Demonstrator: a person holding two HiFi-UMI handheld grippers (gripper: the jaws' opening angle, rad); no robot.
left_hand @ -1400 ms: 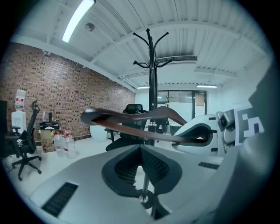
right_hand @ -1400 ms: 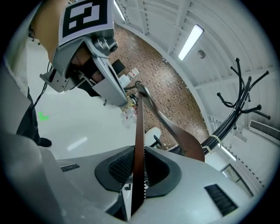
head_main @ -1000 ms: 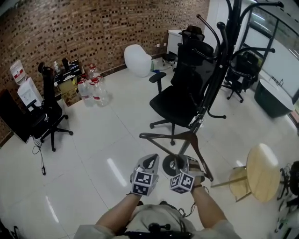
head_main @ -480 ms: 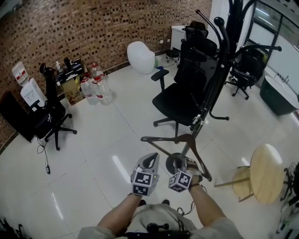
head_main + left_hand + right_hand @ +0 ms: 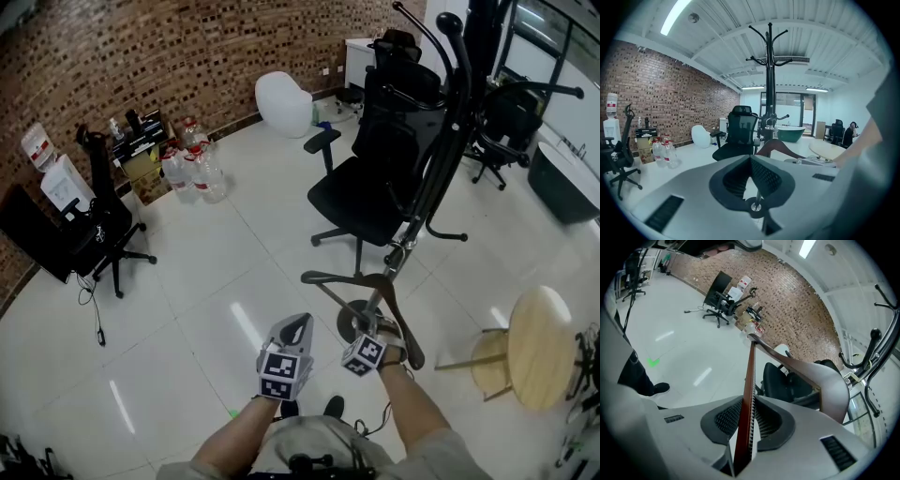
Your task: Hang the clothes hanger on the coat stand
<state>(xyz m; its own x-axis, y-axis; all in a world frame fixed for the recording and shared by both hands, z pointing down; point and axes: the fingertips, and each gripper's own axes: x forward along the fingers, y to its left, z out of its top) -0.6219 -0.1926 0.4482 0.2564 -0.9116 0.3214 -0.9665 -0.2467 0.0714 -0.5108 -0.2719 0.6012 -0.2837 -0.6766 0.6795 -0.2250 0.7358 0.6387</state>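
Between the pads of the right gripper [image 5: 751, 397] sits the clothes hanger [image 5: 752, 371], lower bar on edge; jaws opening, pad tips touching the bar. Only this view shows the bar's toothed edge and a green floor mark [image 5: 654, 362]. Left gripper [image 5: 751, 157]: jaws together, holding nothing. Head view: both grippers low centre, hanger's metal hook up against the coat stand [image 5: 441, 159] pole; can't tell if hooked. Round wooden table [image 5: 536, 349] shows in full only there. Left gripper view alone shows the stand's top hooks and a green tub [image 5: 791, 132]. Red-labelled jug [image 5: 36, 142]: print too small to read.
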